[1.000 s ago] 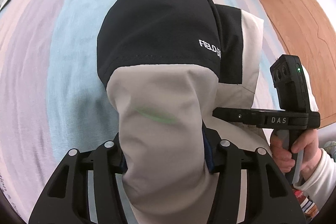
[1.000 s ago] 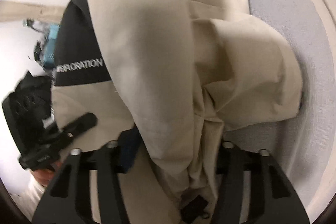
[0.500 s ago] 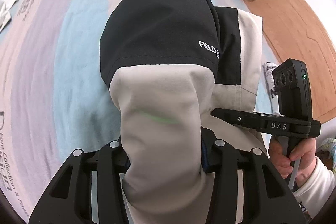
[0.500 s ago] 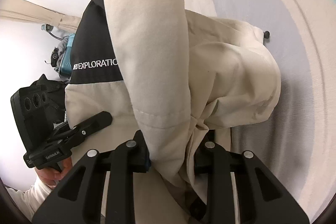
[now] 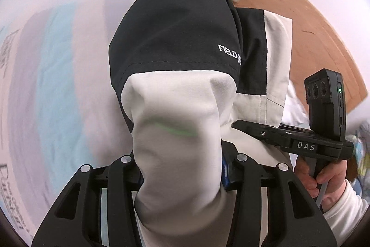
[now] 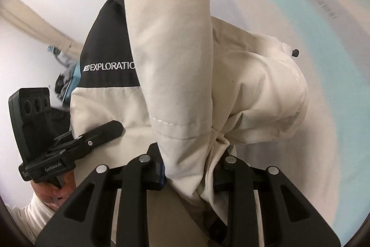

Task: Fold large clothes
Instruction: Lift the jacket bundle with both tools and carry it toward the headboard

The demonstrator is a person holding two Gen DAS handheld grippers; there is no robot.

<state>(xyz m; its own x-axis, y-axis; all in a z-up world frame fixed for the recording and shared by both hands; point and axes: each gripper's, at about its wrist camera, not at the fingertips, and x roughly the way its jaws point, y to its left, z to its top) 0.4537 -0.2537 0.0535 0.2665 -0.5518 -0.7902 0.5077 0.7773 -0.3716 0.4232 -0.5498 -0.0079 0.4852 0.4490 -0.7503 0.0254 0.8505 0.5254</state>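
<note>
We hold the jacket [image 5: 175,43] up between both tools, clear of the striped bedsheet [image 5: 53,75], which shows blurred behind it in pale blue, lilac and cream bands. In the left wrist view the left gripper [image 5: 181,174] is clamped on a cream sleeve bunched thick between its pads, jaws partly apart around the cloth; the black shoulder panel with white lettering hangs just beyond. In the right wrist view the right gripper [image 6: 188,174] has its jaws drawn in narrow on a gathered wad of cream fabric, a sleeve draped over the near side and the hood [image 6: 266,94] bulging to the right. Its jaws have just been closing, with the cloth between them. Each tool shows in the other's view: the right one at the right edge, gripped by our right hand [image 5: 321,177] in a white cuff; the left one at lower left, with our left hand [image 6: 52,189] below it. A wooden panel [image 5: 312,34] lies far right.
</note>
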